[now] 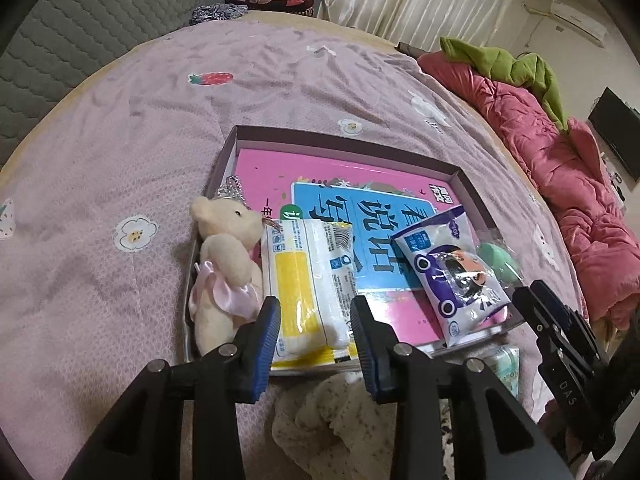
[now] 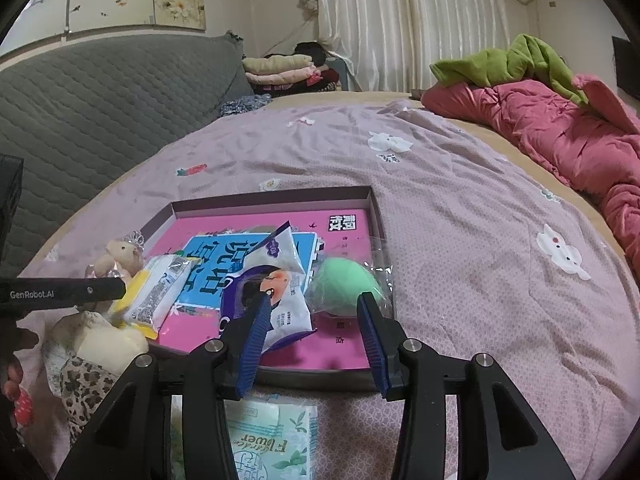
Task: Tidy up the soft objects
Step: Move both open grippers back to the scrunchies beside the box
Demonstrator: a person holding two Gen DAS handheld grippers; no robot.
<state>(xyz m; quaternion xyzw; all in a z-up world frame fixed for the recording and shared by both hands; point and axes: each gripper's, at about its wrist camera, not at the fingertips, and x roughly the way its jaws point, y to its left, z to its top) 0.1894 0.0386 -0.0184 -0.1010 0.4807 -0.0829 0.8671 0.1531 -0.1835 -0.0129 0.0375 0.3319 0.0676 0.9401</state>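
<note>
Four soft things lie in the tray (image 1: 460,170); the yellow-and-white pack (image 1: 308,280) sits at its near edge, long axis running straight away from me, its near end between the fingers of my left gripper (image 1: 316,340). Those fingers stand wide, gripping nothing. My right gripper (image 2: 312,344), also wide, hovers nearer the green sponge (image 2: 344,286).

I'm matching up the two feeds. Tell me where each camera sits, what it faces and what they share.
Left wrist: behind the open left claw, facing the yellow-and-white packet and teddy bear in the tray; right claw at the edge.
Right wrist: behind the open right claw, facing the green ball.
Shared: tray, packet, bear.
</note>
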